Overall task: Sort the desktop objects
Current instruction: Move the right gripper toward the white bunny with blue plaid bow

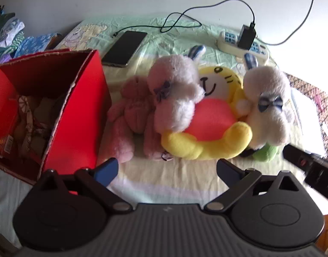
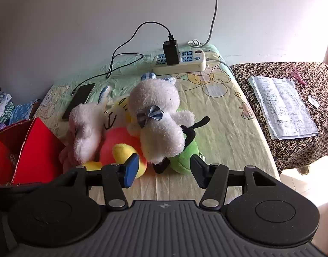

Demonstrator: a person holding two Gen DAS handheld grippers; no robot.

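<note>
Left gripper (image 1: 167, 170) jaws apart, empty; right gripper (image 2: 164, 169) same. Plush pile at 12 o'clock: yellow tiger (image 1: 209, 132), white bunny (image 2: 157, 126), pink bear (image 1: 131, 115). Red box (image 1: 74, 115) at 9 o'clock, touching bear.

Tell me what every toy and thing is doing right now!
Red box: open on top, things inside.
Pink bear: lying flat beside the box.
Pinkish-white bunny: lying on the yellow tiger.
Yellow tiger: lying face up under both bunnies.
White bunny: leaning on the tiger and the green toy.
Green toy: mostly buried.
Phone: screen dark, cable attached.
Charger: plugged into the power strip.
Left gripper: open, empty.
Right gripper: open, empty.
</note>
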